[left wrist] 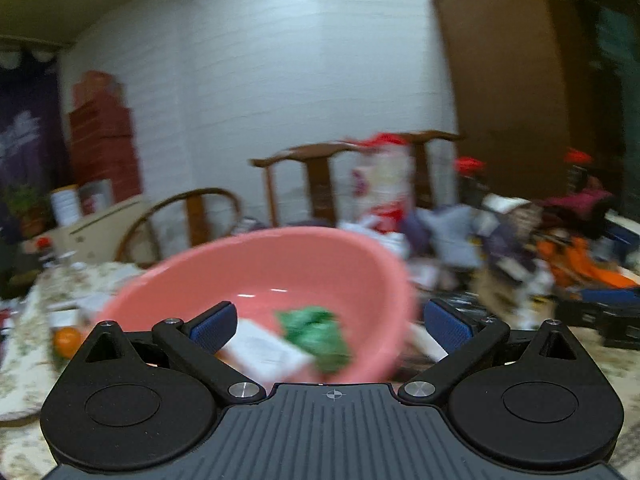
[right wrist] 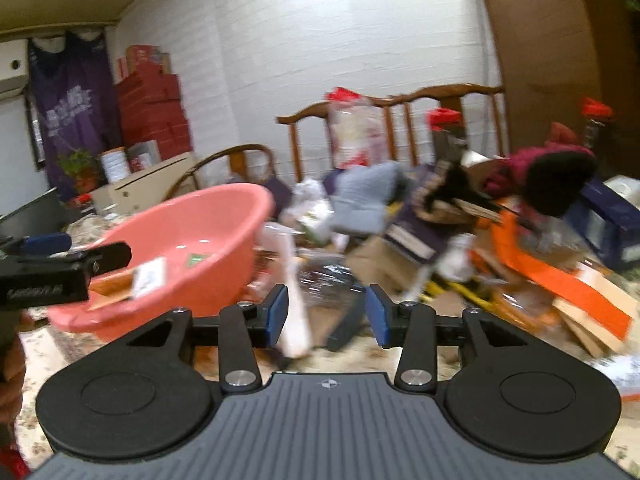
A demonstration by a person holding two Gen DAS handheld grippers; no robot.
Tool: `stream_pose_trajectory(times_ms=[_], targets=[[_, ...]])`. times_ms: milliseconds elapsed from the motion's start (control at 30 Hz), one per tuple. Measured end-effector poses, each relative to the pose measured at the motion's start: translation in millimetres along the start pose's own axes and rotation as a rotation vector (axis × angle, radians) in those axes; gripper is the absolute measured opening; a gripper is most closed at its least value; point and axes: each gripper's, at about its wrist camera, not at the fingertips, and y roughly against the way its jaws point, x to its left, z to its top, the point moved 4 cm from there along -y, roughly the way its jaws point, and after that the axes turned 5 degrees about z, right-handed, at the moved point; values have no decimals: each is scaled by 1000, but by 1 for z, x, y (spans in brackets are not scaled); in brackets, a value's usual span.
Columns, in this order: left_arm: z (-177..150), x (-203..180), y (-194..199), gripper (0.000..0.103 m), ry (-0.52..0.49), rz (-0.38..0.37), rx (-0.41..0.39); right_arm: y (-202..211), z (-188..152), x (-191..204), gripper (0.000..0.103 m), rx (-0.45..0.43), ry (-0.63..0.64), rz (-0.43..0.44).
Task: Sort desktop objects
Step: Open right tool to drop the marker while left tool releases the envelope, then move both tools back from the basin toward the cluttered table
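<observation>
Basin [left wrist: 280,264], pink plastic and round, fills the middle of the left wrist view and serves as the landmark. Inside it lie a white box [left wrist: 264,350] and, just right of that, a crumpled green wrapper [left wrist: 320,336]. The left gripper [left wrist: 330,328] hangs at the basin's near rim with its jaws spread wide and nothing between the blue pads [left wrist: 214,326]. An orange fruit [left wrist: 67,340] sits on the floral tablecloth [left wrist: 24,352] left of the basin; a blurred heap of boxes and cloth [left wrist: 532,248] lies to its right.

In the right wrist view the basin [right wrist: 208,220] stands left of the right gripper [right wrist: 327,316], whose jaws are partly open and empty. Beyond them, right of the basin, lie a white packet [right wrist: 294,320] and a clear plastic bag [right wrist: 332,280], neither touching the pads. The left gripper [right wrist: 60,268] reaches in over the basin's left rim.
</observation>
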Motion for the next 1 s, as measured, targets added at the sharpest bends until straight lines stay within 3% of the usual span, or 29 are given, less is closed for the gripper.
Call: stream_pose_trajectory(times_ms=[133, 333, 600, 700, 1000], targets=[[-11, -52, -12, 103, -43, -72, 27, -4, -7, -34, 48, -5, -46, -66], [-30, -106, -44, 103, -82, -95, 79, -11, -19, -74, 48, 8, -108, -120], [-42, -118, -80, 103, -64, -69, 113, -10, -20, -82, 54, -12, -116, -141], [-47, -122, -83, 103, -95, -48, 89, -13, -22, -79, 54, 3, -93, -149], [-59, -121, -96, 103, -73, -100, 162, -23, -29, -74, 54, 36, -55, -170]])
